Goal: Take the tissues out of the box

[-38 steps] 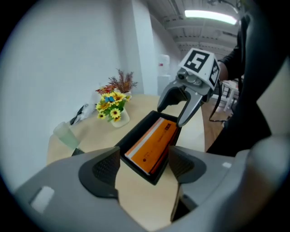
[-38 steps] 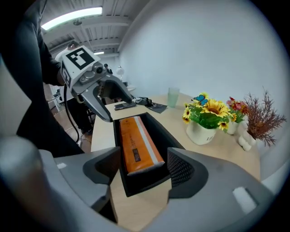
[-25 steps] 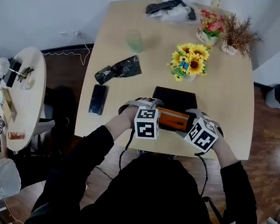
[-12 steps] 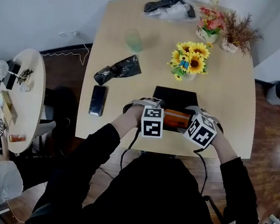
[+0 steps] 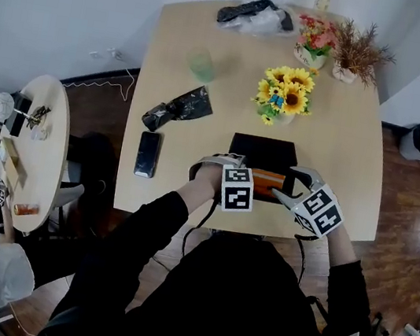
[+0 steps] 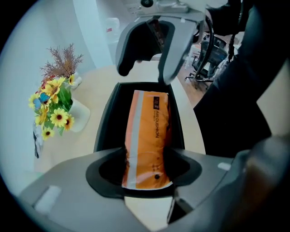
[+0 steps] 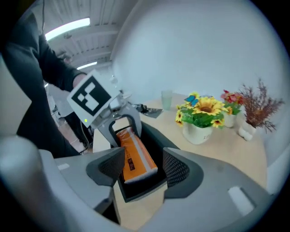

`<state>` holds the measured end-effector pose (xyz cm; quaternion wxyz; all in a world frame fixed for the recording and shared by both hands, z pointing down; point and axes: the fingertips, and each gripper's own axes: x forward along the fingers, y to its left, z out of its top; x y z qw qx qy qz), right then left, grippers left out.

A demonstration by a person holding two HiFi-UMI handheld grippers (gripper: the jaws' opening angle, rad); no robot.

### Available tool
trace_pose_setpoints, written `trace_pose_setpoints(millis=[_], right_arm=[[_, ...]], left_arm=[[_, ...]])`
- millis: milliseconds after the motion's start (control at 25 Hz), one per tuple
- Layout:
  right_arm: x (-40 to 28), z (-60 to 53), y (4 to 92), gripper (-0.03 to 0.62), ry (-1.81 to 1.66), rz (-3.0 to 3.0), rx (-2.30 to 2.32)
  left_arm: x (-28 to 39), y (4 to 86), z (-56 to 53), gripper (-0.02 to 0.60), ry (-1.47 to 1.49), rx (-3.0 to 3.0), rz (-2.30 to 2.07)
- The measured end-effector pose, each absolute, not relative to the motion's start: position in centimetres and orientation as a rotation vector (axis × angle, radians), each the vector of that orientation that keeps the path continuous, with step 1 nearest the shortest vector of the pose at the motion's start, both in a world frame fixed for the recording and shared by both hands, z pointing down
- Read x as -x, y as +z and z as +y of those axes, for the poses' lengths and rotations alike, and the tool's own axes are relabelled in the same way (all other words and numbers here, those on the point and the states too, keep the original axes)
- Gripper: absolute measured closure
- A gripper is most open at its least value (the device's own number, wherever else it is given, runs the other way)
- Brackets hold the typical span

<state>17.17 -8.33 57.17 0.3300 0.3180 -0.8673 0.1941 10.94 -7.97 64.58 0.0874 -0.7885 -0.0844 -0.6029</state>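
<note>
An orange tissue pack [image 5: 267, 182] lies in a shallow black box [image 5: 261, 146] near the table's front edge. My left gripper [image 5: 247, 176] is at the pack's left end. In the left gripper view its closing jaws [image 6: 147, 170] have the pack [image 6: 147, 131] between them, and the pads touch its sides. My right gripper [image 5: 290, 189] is at the pack's right end. Its jaws [image 7: 142, 165] are also closing, with gaps still showing on both sides of the pack [image 7: 136, 158]. Each gripper sees the other across the box [image 6: 142, 74] [image 7: 126, 129].
A white vase of sunflowers [image 5: 284, 94] stands just behind the box. A phone [image 5: 147, 153] and a black bag [image 5: 179, 106] lie to the left. A green cup [image 5: 202, 63], two flower pots [image 5: 315, 37] and another bag [image 5: 252, 12] sit farther back. A small round table [image 5: 37, 150] is at far left.
Both grippers have shifted a little to the right along the box. The left one has come in over the pack's left end and its jaws have narrowed onto it.
</note>
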Motion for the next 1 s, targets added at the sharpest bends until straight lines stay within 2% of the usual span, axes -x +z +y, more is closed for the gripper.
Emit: trace_pose_setpoints(millis=[280, 560, 800, 1000], right_arm=[[-20.5, -7.3, 53.5, 0.358, 0.544, -2.326, -1.058], [-20.8, -7.0, 49.9, 0.375, 0.553, -2.41, -1.186], [-20.2, -8.1, 45.0, 0.388, 0.522, -2.536, -1.282], [-18.5, -9.1, 40.9, 0.408, 0.555, -2.684, -1.306]], left_arm=[[-10.6, 63.3, -8.5, 0.353, -1.711, 2.591, -0.062], [-10.0, 58.7, -7.9, 0.356, -1.499, 2.728, 0.111], [-8.6, 51.2, -8.1, 0.356, -1.164, 2.934, 0.414], [-5.4, 45.7, -7.9, 0.356, -0.777, 3.224, 0.673]])
